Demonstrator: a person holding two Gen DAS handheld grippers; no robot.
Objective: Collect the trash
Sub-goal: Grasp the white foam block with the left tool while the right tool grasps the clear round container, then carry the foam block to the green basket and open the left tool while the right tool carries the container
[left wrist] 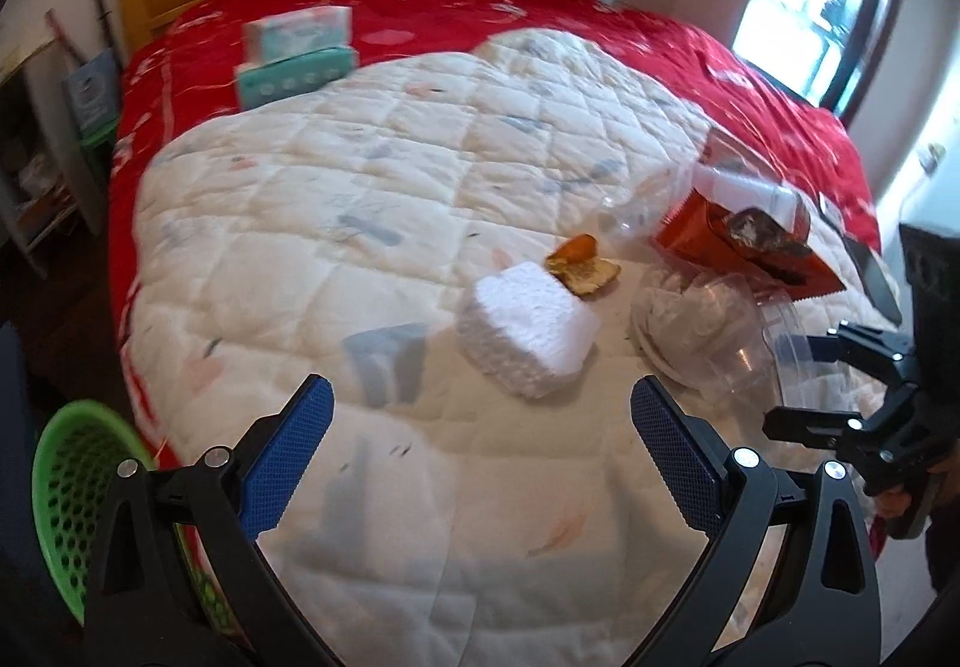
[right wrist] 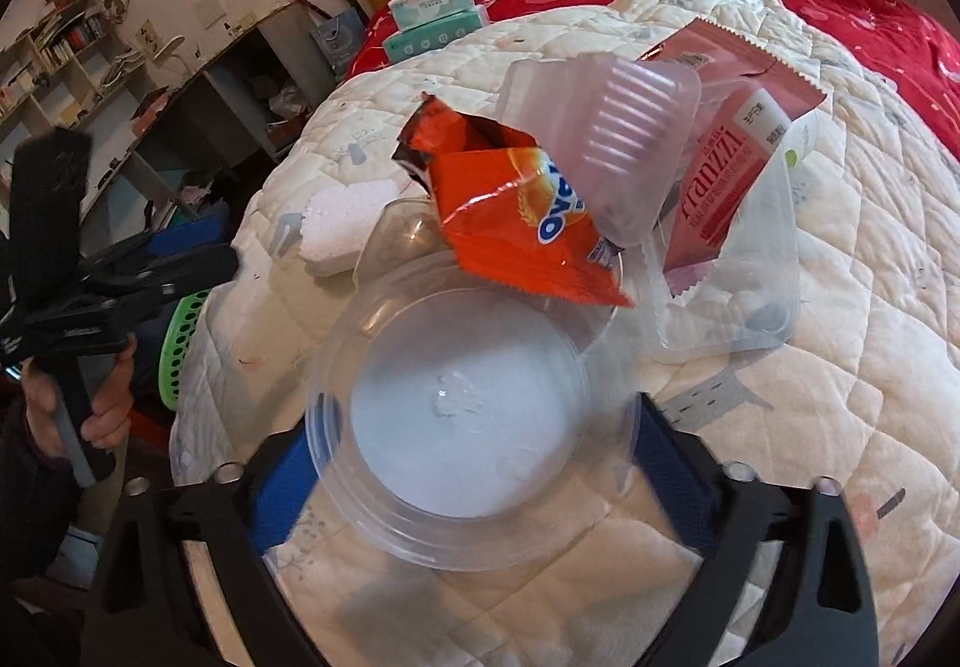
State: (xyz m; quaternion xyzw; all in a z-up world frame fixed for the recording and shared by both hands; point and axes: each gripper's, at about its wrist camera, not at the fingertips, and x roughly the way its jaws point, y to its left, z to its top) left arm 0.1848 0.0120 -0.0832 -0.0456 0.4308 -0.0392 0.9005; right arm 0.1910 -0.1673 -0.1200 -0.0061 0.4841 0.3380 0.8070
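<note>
On the white quilt (left wrist: 372, 187) lies a heap of trash: a white foam block (left wrist: 528, 331), an orange peel (left wrist: 582, 265), an orange snack wrapper (right wrist: 510, 223), a pink Franzzi wrapper (right wrist: 726, 169), a ribbed clear tray (right wrist: 630, 126) and a clear rectangular tub (right wrist: 750, 319). A round clear plastic bowl (right wrist: 480, 397) sits between the fingers of my right gripper (right wrist: 474, 427). The blue pads stand right at its rim, and the bowl shows no squeeze. My left gripper (left wrist: 480, 388) hangs open and empty over the quilt, just short of the foam block.
A green perforated basket (left wrist: 66, 475) stands on the floor at the bed's left corner. Two tissue packs (left wrist: 294, 54) lie on the red bedspread (left wrist: 540, 0) near the wooden headboard. A desk and shelves (right wrist: 90, 60) stand to the left of the bed.
</note>
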